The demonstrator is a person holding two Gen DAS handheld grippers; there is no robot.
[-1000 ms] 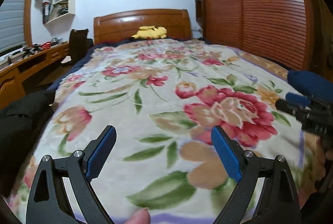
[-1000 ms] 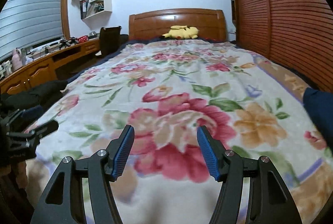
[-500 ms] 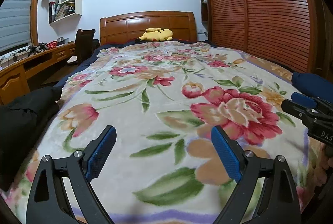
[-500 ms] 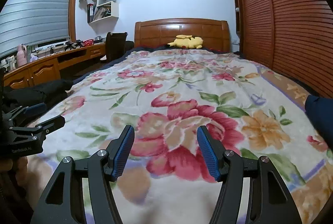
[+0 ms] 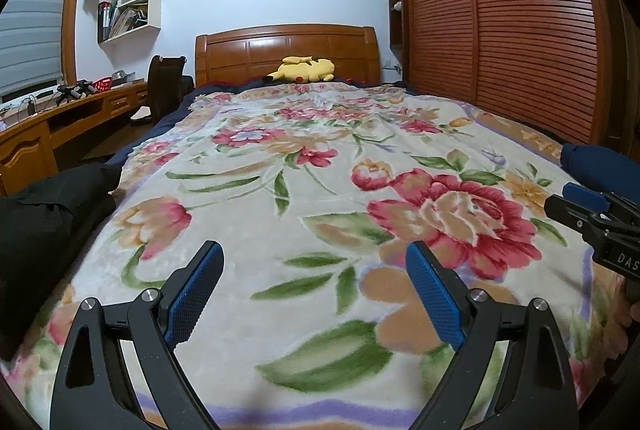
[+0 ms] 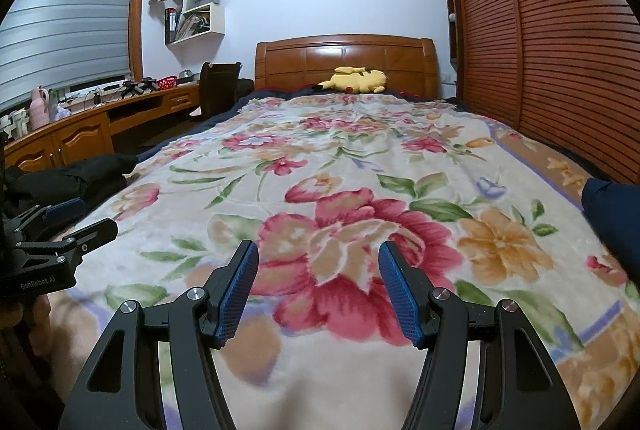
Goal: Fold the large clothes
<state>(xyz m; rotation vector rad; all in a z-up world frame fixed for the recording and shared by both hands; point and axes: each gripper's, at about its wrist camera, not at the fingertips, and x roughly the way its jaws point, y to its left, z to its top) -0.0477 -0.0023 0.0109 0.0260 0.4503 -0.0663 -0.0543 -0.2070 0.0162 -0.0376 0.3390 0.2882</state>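
Left hand-held gripper (image 5: 314, 284): jaws spread wide, nothing between them, held low above the near end of the bed (image 5: 280, 214).
Right hand-held gripper (image 6: 318, 284): jaws apart, nothing between them, held low over the large red flower of the floral blanket (image 6: 360, 158).
Black clothes (image 5: 44, 206): bunched heap on the bed's left edge, to the left of the left hand-held gripper and apart from it.
Dark blue garment (image 6: 612, 214): on the bed's right edge, to the right of the right hand-held gripper, apart from it.
Yellow plush toy (image 5: 304, 69): lying at the wooden headboard (image 5: 286, 48), far end of the bed.
Counter (image 6: 80, 126): along the left wall, under the window blind.
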